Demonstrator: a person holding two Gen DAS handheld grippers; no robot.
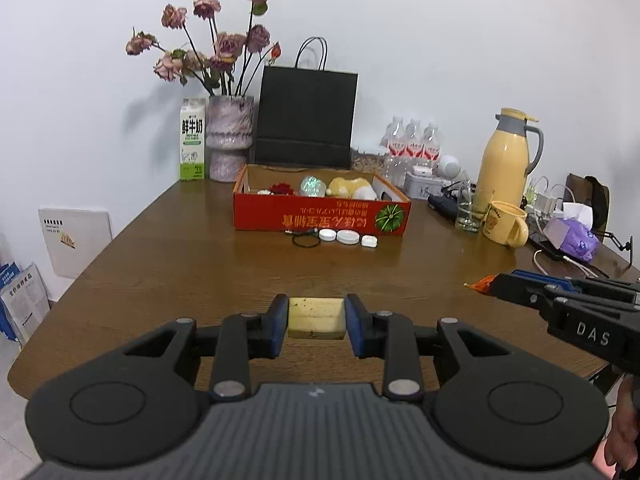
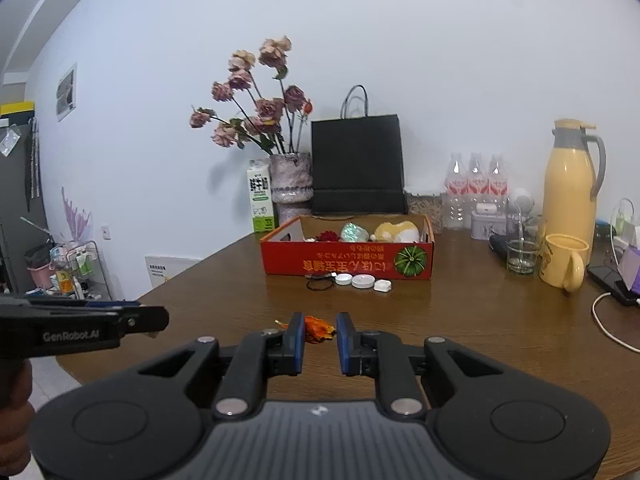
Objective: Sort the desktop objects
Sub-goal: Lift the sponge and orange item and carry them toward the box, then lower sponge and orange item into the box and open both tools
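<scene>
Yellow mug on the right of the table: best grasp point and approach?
Take the yellow mug by its handle. It stands upright, and the loop sticks out toward the near table edge, clear of the glass beside it. Probably come in level from the near side with the right gripper, one finger through the loop.

Left hand-held gripper (image 1: 316,322) closed on a yellow sponge (image 1: 316,317), both blue pads touching its sides, above the brown worktop (image 1: 168,264). Right hand-held gripper (image 1: 494,285) entered from the right edge, an orange wrapper (image 1: 480,282) at its tip; its jaw state could not be told. Farther back stood a red box (image 1: 320,216) holding a plush toy (image 1: 352,188); just before it lay a black cable (image 1: 306,239) and three white lids (image 1: 347,237). A yellow mug (image 1: 506,224) stood right.
</scene>
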